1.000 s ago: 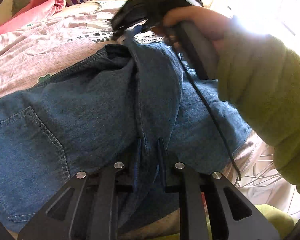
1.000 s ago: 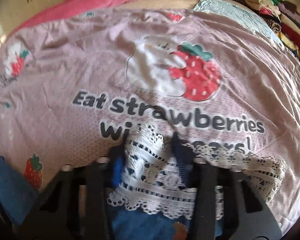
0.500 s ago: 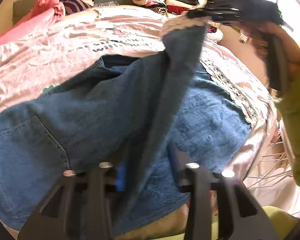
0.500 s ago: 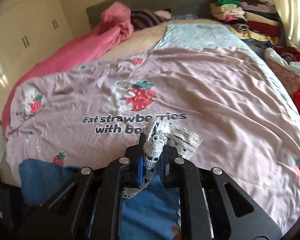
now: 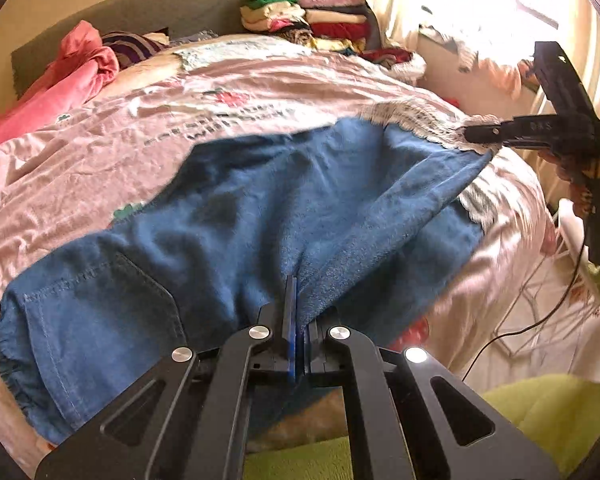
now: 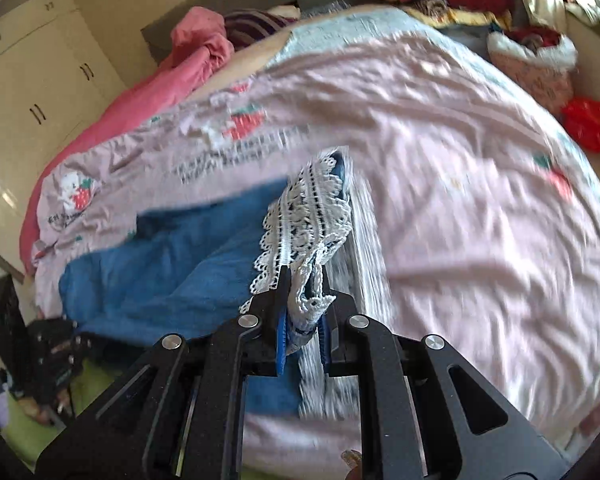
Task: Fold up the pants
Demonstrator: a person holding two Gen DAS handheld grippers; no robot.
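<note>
Stretching pants (image 5: 260,208) between both tongs.

Bedspread print (image 5: 220,128) too blurred to read, both views. Pants (image 5: 228,216) waistband cut off at left edge, left view. Lace hem (image 6: 304,208) smeared w/ motion blur below right gripper (image 6: 302,280).

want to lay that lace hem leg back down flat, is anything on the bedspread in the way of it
Nothing visible. The right claw is shut on the lace hem of the blue pants, and the pink strawberry bedspread beside and beyond them lies bare. The stacked clothes and red bag sit far off at the bed's edge.
</note>
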